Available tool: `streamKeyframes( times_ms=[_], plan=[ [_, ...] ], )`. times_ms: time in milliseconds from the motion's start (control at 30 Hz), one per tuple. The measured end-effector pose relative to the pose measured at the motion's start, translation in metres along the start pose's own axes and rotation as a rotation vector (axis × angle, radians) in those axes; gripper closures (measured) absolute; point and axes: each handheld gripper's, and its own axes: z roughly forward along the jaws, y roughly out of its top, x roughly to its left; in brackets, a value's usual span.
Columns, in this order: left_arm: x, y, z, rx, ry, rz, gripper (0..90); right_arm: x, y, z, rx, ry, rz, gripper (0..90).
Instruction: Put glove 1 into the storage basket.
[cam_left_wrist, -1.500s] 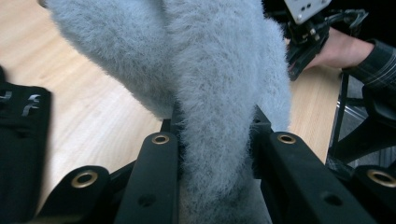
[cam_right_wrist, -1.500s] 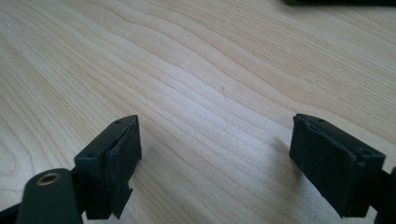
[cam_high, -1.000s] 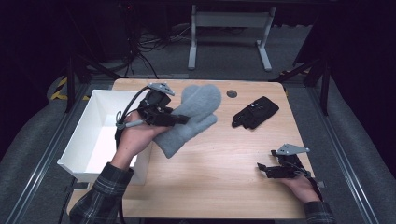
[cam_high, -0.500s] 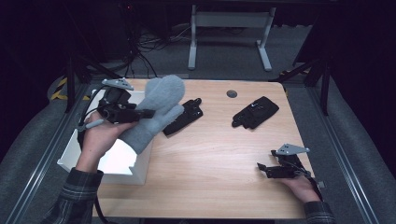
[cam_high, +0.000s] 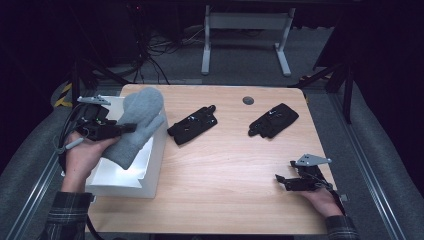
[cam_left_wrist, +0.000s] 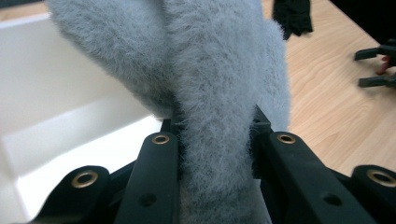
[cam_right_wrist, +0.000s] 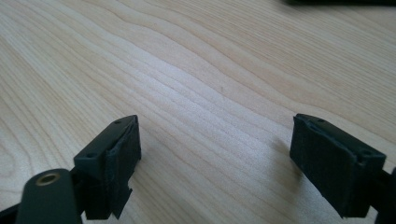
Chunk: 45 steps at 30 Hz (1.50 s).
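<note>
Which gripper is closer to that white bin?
Left. The left gripper holds a grey mitten right over the white bin; the right gripper rests far across the table.

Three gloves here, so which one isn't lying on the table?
The fluffy grey mitten. It is clamped in the left claw and held over the white bin, while the two black gloves lie flat on the wooden tabletop.
</note>
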Motion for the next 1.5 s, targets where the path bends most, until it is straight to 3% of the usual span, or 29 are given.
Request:
streamKeyframes(
  times_ms=[333,767,833,1000,1167,1300,1367,1500],
  plan=[
    [0.028,-0.030,0.027,0.060,0.018,-0.094,73.8,0.000,0.000,0.000,0.000,-0.002,0.003,16.8],
    [0.058,-0.063,0.077,0.199,-0.009,-0.203,72.4,0.000,0.000,0.000,0.000,-0.003,0.005,16.9],
    [0.062,-0.066,0.083,0.243,0.017,-0.200,70.2,0.000,0.000,0.000,0.000,-0.003,0.006,16.9],
    [0.065,-0.068,0.089,0.275,0.106,-0.189,58.5,0.000,0.000,0.000,0.000,-0.004,0.006,16.9],
    [0.063,-0.066,0.083,0.245,0.150,-0.186,39.4,0.000,0.000,0.000,0.000,-0.004,0.006,16.9],
    [0.057,-0.056,0.068,0.163,0.143,-0.169,33.2,0.000,0.000,0.000,0.000,-0.004,0.007,16.9],
    [0.053,-0.050,0.061,0.147,0.153,-0.153,31.2,0.000,0.000,0.000,0.000,-0.005,0.007,16.9],
    [0.040,-0.036,0.048,0.087,0.127,-0.116,29.5,0.000,0.000,0.000,0.000,-0.005,0.007,16.9]
  ],
)
